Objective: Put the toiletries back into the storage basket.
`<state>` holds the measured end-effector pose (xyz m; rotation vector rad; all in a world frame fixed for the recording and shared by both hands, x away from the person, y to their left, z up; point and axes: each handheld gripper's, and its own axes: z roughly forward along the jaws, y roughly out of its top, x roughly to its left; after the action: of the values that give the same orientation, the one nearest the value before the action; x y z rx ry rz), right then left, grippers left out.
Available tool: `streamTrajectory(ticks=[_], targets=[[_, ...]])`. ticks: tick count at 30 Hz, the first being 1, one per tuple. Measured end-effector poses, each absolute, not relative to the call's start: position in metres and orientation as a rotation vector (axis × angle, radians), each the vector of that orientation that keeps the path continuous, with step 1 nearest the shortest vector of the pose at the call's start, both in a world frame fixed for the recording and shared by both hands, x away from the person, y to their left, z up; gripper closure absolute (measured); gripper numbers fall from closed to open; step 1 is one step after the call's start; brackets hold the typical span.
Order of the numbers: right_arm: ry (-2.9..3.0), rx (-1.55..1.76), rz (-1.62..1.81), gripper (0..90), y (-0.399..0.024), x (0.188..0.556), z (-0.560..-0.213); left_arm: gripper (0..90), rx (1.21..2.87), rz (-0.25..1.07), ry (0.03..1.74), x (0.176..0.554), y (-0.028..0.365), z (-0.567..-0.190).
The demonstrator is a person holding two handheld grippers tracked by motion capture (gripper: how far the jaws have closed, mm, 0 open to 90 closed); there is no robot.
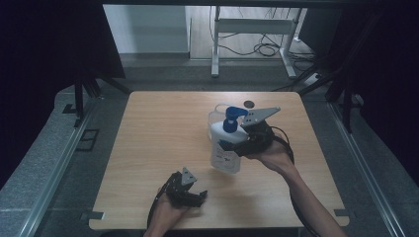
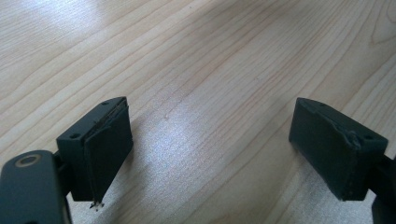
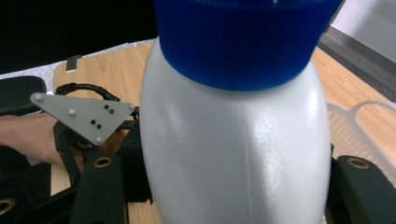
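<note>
Right gripper (image 1: 236, 144): clamped on white pump bottle (image 1: 225, 148), blue cap; bottle mid-table (image 1: 163, 128), tilted, beside clear basket (image 1: 213, 116). Left gripper (image 1: 197, 196): jaws apart, nothing between, near front edge.

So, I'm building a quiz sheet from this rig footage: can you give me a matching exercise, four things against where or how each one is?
Things:
1. left gripper
2. right gripper
3. pump bottle
4. clear basket

States:
A. white, with a blue top
B. just behind the bottle
C. jaws apart over bare table
D. clamped on the white body

Pairs: 1-C, 2-D, 3-A, 4-B
</note>
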<state>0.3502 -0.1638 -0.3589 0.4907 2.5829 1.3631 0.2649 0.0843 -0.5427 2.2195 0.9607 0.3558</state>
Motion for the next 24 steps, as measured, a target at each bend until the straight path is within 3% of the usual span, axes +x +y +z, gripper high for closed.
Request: streamTrajectory(ticks=[24], targets=[[2.590, 0.390, 1.380, 38.2, -0.162, 0.384, -0.319, 12.8, 2.205, 0.354, 0.972, 0.265, 0.083, -0.543]])
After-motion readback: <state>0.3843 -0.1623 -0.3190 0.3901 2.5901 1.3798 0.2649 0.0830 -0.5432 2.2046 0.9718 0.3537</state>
